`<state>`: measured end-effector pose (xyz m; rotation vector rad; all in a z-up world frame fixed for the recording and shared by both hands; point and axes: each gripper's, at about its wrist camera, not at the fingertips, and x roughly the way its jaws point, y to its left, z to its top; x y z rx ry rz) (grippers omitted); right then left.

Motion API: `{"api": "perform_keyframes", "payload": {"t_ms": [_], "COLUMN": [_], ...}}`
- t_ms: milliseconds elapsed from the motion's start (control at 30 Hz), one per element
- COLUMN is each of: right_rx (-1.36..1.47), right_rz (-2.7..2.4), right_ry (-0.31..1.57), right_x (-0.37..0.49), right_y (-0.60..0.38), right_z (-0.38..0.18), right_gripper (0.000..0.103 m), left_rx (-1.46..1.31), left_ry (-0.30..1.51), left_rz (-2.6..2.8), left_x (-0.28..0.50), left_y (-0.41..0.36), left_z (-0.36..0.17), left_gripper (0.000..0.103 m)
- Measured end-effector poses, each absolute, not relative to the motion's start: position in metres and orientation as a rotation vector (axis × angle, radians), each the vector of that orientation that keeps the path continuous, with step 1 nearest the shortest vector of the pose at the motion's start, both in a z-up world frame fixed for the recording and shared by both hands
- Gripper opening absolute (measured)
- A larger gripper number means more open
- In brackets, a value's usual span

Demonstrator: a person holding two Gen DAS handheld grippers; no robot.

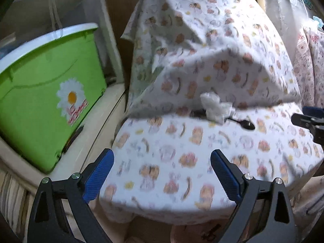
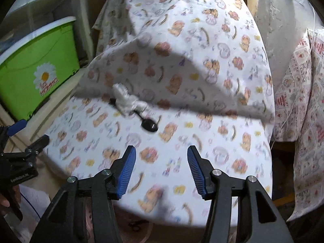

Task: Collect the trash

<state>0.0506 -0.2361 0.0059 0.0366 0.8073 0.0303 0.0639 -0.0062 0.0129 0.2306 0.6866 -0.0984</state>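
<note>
A: Where's the trash?

B: A crumpled white tissue (image 2: 129, 102) lies on the cloth-covered surface (image 2: 202, 141), right at the fold where the printed cloth rises behind it. It sits on top of a black spoon (image 2: 149, 125); the spoon's handle runs under the wad and its bowl pokes out toward 4 o'clock.

A: Which way from the grippers?

B: From the right gripper (image 2: 161, 172) it's ahead at about 11 o'clock. From the left gripper (image 1: 162, 179) the tissue (image 1: 216, 108) is at about 1 o'clock. Its long axis runs roughly 10 to 4 in the right view. I'd judge the right gripper nearer, though not by much.

A: Gripper state?

B: Both released, jaws spread wide, nothing between them.

A: Any writing?

B: The left tool's body reads something like "GenRobot.AI" in the right view. The green bin (image 1: 46, 93) at 9 o'clock has a daisy and red lettering, too blurred to read.
</note>
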Motion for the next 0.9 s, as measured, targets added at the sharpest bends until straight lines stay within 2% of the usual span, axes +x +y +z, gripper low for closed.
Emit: {"api": "perform_keyframes", "payload": {"t_ms": [100,233,300,500,900], "right_rx": [-0.015,-0.019,0.006,0.089,0.038], "right_rz": [0.004,0.034,0.039,0.035,0.098], "right_ry": [0.756,0.741,0.726,0.772,0.876], "right_x": [0.071,0.088,0.089,0.102,0.135], "right_y": [-0.242,-0.246,-0.248,-0.258,-0.242], "right_z": [0.016,0.019,0.016,-0.010,-0.045], "right_gripper": [0.076,0.080,0.086,0.086,0.086], "left_rx": [0.243,0.228,0.221,0.152,0.113], "left_ry": [0.674,0.675,0.669,0.712,0.758], "left_rz": [-0.073,-0.072,-0.067,-0.087,-0.093], "left_x": [0.082,0.100,0.105,0.122,0.158], "left_y": [-0.008,-0.008,-0.007,-0.007,-0.014], "left_z": [0.017,0.017,0.013,-0.005,-0.015], "left_gripper": [0.095,0.098,0.100,0.101,0.101]}}
